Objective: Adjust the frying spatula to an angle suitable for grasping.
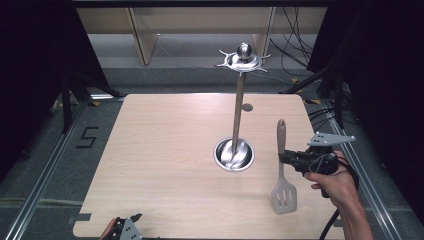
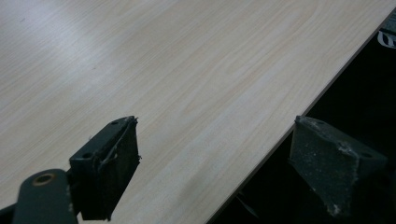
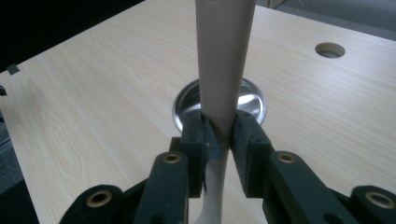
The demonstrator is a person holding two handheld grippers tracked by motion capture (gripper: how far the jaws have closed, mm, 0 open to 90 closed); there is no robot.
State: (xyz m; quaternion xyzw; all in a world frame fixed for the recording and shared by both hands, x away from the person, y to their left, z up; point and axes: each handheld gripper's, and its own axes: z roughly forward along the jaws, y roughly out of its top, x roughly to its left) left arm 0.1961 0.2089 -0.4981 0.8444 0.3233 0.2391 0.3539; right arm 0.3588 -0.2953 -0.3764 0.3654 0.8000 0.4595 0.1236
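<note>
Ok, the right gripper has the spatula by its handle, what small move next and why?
Probably raise the spatula toward the hooked top of the stand. The right gripper is shut on the handle, blade hanging down, and the handle's end sits well below the hooks.

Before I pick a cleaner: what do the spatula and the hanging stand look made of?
Spatula: matte beige-grey, uniform and dull, likely plastic or silicone. Stand: bright mirror-like pole, dish base and hook crown, looks like polished steel. It sits on a pale wood-grain table, probably laminate.
</note>
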